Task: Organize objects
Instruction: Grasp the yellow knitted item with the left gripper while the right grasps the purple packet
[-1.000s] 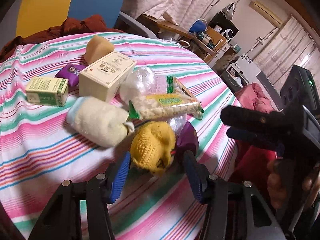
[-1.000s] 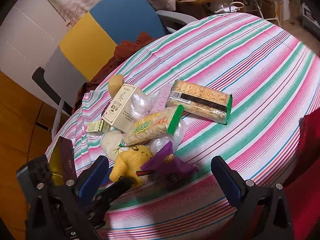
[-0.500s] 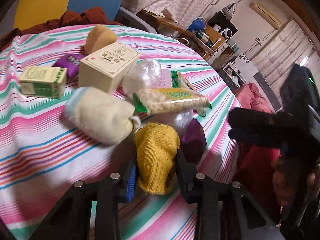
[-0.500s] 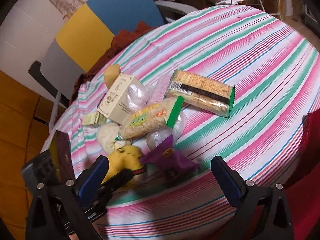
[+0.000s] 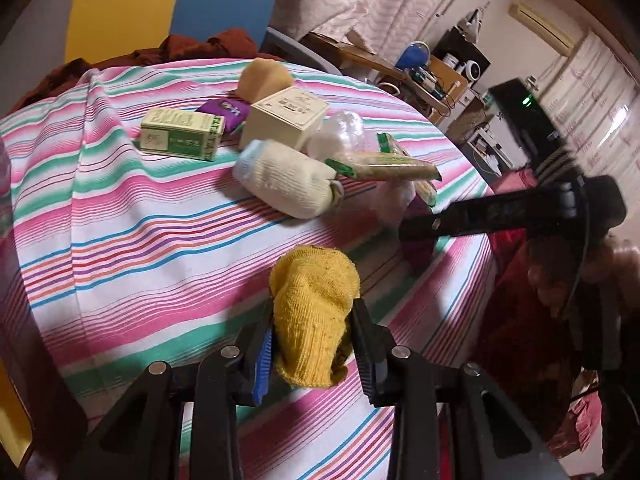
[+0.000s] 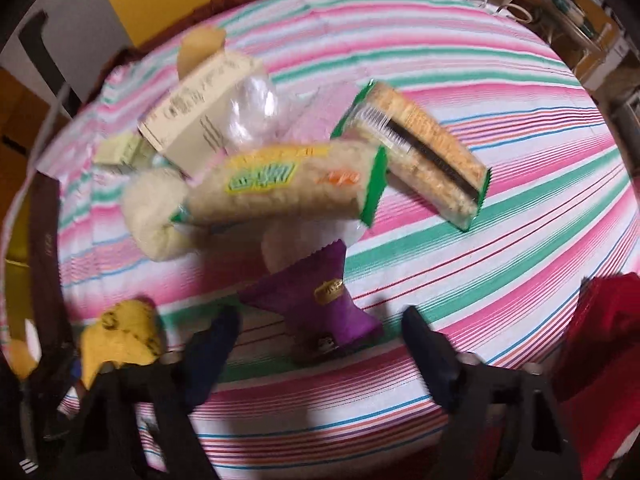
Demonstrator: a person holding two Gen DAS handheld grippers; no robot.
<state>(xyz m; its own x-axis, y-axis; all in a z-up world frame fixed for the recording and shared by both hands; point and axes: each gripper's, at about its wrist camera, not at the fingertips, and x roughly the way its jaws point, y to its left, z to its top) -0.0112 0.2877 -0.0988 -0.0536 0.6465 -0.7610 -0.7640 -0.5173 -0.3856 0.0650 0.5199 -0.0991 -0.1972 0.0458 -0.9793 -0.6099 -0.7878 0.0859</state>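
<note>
Yellow sock: the yellow sock is now clamped between the two fingers of my left gripper. Half a second ago it lay beside the purple packet; now it is lifted off the striped cloth and pulled away from the pile, toward my side.

Left gripper: closed on the sock, both pads pressing its sides. One second ago the fingers were apart around it.

Right gripper: my right gripper has its fingers wide apart and holds nothing. It has come lower and closer to the purple packet, which lies between the fingers but is not touched, I think. This view is blurred by motion.

Pile: the white sock, the cracker pack, the cream box and the green box are in the same places as before, close together.

Meaning for the task: I judge that the first thing is now separated from the pile and needs a place. The purple packet seems to be next, for the right hand.
</note>
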